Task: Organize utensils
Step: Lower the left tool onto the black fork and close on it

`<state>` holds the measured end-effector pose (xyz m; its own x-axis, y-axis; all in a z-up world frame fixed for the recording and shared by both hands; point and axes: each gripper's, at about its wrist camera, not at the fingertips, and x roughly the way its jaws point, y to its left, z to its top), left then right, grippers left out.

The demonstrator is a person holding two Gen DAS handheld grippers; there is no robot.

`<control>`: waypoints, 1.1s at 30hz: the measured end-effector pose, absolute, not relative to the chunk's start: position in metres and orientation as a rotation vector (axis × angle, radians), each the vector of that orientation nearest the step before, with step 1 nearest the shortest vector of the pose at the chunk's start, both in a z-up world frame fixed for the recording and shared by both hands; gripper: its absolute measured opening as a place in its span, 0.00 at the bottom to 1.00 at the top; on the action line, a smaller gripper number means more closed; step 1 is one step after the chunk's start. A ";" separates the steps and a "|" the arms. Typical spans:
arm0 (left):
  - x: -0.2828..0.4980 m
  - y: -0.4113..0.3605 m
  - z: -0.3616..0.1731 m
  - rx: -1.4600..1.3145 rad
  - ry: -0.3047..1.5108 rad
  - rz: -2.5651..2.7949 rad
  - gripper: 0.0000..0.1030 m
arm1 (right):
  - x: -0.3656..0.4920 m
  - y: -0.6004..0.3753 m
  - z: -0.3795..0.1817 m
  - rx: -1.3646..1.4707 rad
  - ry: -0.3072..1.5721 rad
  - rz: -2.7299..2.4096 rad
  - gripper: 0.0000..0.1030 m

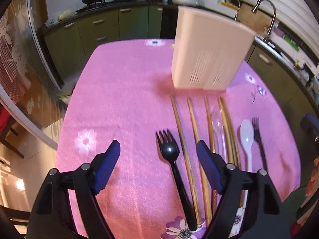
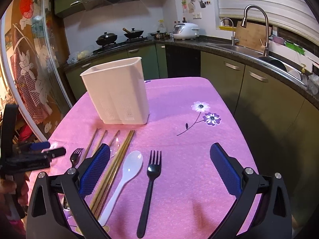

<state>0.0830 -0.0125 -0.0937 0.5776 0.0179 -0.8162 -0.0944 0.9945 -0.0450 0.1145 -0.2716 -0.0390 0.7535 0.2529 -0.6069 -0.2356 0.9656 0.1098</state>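
Left gripper (image 1: pixel 158 155) jaws spread, nothing pinched; the left black fork (image 1: pixel 175 171) lies between them on the bench (image 1: pixel 119 99), its handle running back under the gripper. Right gripper (image 2: pixel 159 169) jaws also spread and empty, over the right black fork (image 2: pixel 150 181) and close to the white spoon (image 2: pixel 123 181).

Risks, near to far:
- Left fork lies flat on the pink cloth (image 2: pixel 189 139). The pads have to come right down to the bench to get round it, so the jaws may snag or bunch the cloth, or squeeze the fork out sideways.
- Nearest wooden chopstick (image 1: pixel 184 145) lies just beside that fork, inside the right pad's closing path. It could be caught with the fork or rolled away.
- Row is tight: more chopsticks, a clear spoon (image 1: pixel 217 123) among them that's hard to see, then white spoon and second fork. One knock would shift several.
- Both grippers work the same row, so they could clash if both reach inward.
- White holder (image 2: pixel 117 91) stands upright just beyond the chopstick tips, looks empty and light. A long fork brought in tilted could hit the rim and tip or push it. Can't tell compartment layout from here.
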 end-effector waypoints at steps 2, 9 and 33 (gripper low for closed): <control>0.081 -0.018 -0.097 -0.072 0.962 0.073 0.68 | 0.117 -0.275 -0.041 0.038 0.671 0.264 0.96; 0.088 -0.034 -0.114 -0.040 0.998 0.107 0.61 | 0.119 -0.277 -0.045 0.046 0.685 0.272 0.96; 0.093 -0.028 -0.129 -0.083 0.986 0.058 0.24 | 0.133 -0.259 -0.079 -0.102 0.866 0.337 0.93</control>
